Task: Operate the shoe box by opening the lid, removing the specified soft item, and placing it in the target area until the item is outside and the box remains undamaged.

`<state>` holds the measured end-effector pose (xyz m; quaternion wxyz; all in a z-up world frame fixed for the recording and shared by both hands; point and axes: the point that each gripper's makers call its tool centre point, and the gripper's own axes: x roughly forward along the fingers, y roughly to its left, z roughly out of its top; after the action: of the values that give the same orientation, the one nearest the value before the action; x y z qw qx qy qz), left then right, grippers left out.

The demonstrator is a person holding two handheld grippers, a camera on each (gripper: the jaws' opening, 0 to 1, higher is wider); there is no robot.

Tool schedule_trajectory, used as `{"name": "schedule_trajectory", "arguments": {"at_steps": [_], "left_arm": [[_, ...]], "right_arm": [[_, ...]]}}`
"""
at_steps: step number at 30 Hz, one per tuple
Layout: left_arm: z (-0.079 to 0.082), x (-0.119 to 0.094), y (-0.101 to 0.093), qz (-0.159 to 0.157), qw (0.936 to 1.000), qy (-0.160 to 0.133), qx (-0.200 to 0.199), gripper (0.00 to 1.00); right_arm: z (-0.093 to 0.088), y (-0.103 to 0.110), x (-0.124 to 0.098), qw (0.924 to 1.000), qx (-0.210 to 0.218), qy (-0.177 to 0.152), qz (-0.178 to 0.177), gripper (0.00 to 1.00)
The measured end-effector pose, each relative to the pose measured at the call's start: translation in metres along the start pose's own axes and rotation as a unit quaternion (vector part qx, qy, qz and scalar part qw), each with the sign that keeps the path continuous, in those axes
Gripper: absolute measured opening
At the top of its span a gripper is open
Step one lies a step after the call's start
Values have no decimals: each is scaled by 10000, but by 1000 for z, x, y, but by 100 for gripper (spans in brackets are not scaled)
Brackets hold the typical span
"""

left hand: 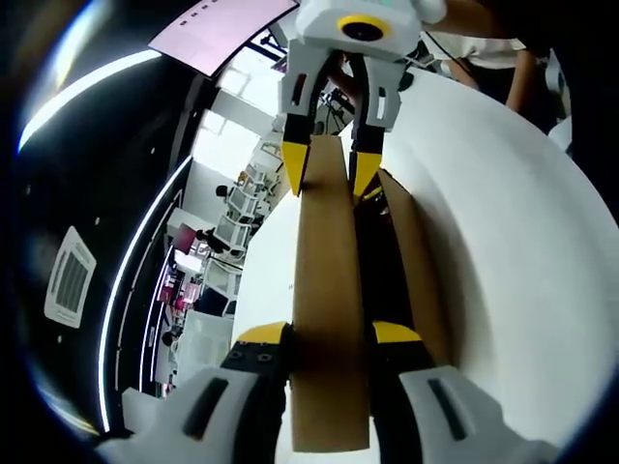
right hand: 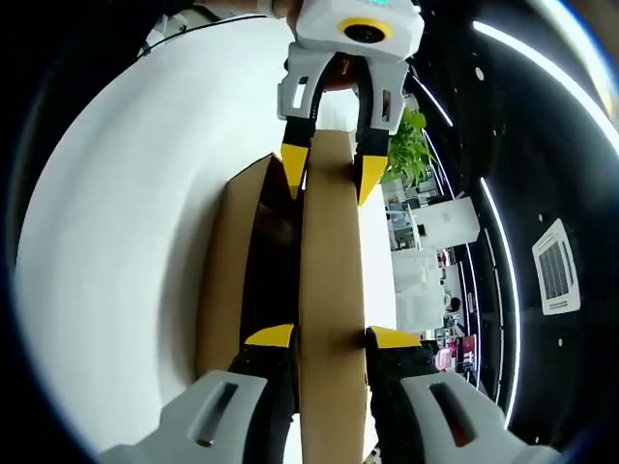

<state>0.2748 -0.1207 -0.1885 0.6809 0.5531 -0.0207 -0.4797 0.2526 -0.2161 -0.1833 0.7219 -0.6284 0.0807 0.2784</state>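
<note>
Surface: white table.
Left gripper: clamped on cardboard lid.
Right gripper: clamped on lid's other end.
Box: open below.

Left gripper, right gripper — fingers clamped, facing each other.

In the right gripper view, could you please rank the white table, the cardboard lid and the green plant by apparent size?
1. White table, largest.
2. Cardboard lid, clamped at either end by the right gripper and the left gripper; its nearness to the camera enlarges it.
3. Green plant, smallest, far behind.
</note>
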Motion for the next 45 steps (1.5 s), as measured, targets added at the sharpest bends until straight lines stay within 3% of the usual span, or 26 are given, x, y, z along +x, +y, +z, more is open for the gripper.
{"name": "schedule_trajectory", "arguments": {"at_steps": [21,25,30,35,45], "left_arm": [[-1,0,-1,43,9997,67,219,32],[-1,-2,9,303,9995,82,19,43],[6,-3,7,220,9997,-92,11,46],[8,-2,5,203,9997,-124,-113,58],[14,-25,-3,147,9987,-270,-411,58]], "right_arm": [[2,1,6,10000,-61,24,-19,28],[2,1,6,10000,-40,26,-18,28],[2,2,6,10000,-47,26,-8,28],[1,2,6,10000,-34,25,-11,28],[1,2,6,10000,0,23,-30,28]]}}
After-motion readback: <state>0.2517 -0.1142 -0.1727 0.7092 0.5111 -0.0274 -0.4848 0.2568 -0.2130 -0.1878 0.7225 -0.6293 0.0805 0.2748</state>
